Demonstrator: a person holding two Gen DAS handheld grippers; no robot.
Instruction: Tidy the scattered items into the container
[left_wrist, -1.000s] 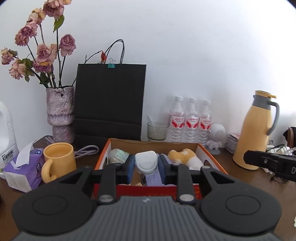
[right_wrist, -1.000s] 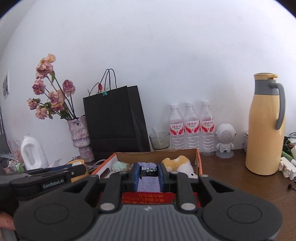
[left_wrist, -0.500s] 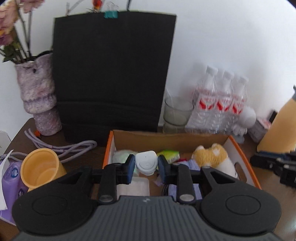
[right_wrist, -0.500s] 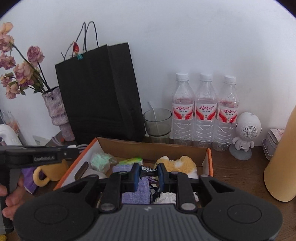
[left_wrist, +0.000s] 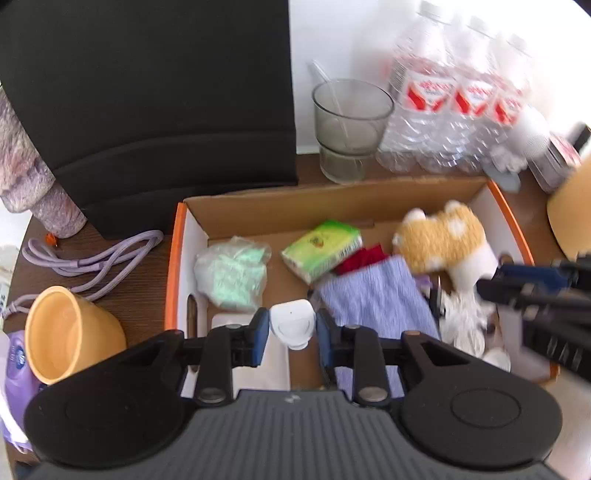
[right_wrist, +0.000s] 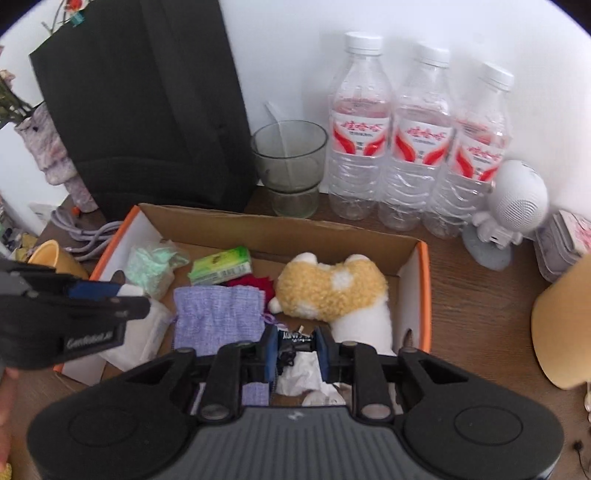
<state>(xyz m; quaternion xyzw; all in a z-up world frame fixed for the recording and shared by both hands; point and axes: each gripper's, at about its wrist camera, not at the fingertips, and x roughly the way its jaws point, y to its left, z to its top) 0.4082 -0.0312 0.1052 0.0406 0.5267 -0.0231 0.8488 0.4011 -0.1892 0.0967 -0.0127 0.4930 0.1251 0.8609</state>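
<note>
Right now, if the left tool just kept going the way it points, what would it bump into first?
Probably the box floor. The left tool, with a small white gadget between its just-opened fingers, points steeply down into the cardboard box, beside the lilac pouch. Depth is uncertain.

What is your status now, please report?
Left gripper opening, white case loose between jaws. Right gripper opening around black item. Both over box; nothing blocking.

Each matte black plastic gripper (left_wrist: 291, 332) has a ribbed grey body, two round discs, silver screws and blue-padded fingers (left_wrist: 259, 336). The left one (right_wrist: 110, 295), seen sideways, carries white "GenRobot.AI" lettering.
</note>
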